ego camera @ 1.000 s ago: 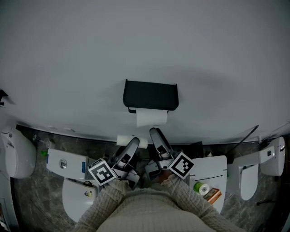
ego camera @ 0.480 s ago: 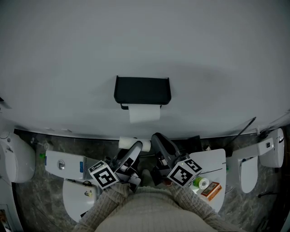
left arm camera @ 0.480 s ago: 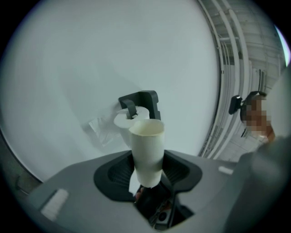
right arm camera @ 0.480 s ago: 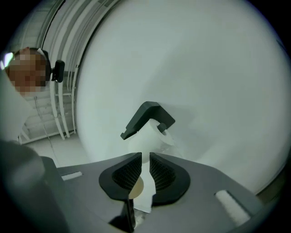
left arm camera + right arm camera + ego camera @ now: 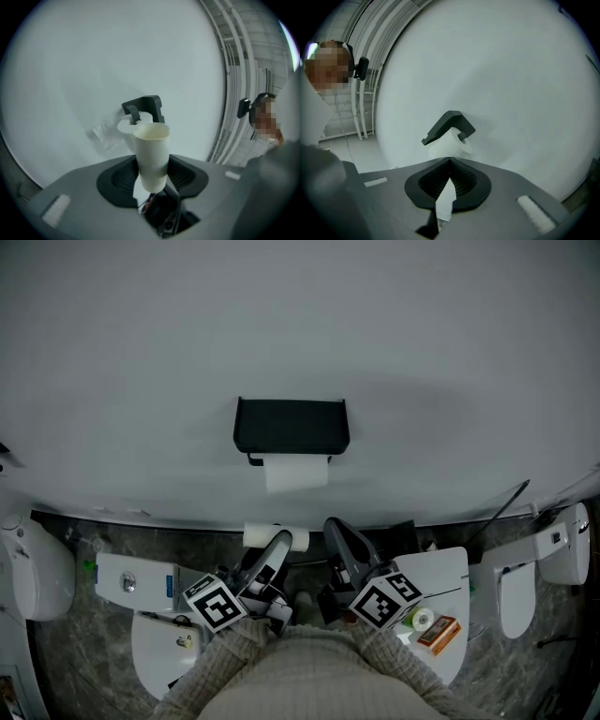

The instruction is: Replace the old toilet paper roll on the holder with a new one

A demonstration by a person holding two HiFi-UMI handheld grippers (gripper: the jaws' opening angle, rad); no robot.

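Pale grey wall is seen beyond the fingertips, with a black metal holder (image 5: 291, 426) bearing a white paper roll (image 5: 296, 472). An off-white cardboard tube (image 5: 151, 150) is clamped between the fingers of the left gripper (image 5: 152, 177); those of the right gripper (image 5: 449, 161) are pressed together. Judged light and crushable, the tube should be held gently at mid-length.

The black holder (image 5: 291, 425) hangs on the wall at 12 o'clock, its lid down over a full white toilet paper roll (image 5: 449, 143) with one sheet hanging below. The old roll, a bare cardboard tube (image 5: 151, 154), is at the holder's 6 o'clock. It is held level along the wall, clamped in the left gripper (image 5: 151, 177). The right gripper (image 5: 449, 180), whose jaws have just been closing, pinches a white paper strip (image 5: 444, 204).
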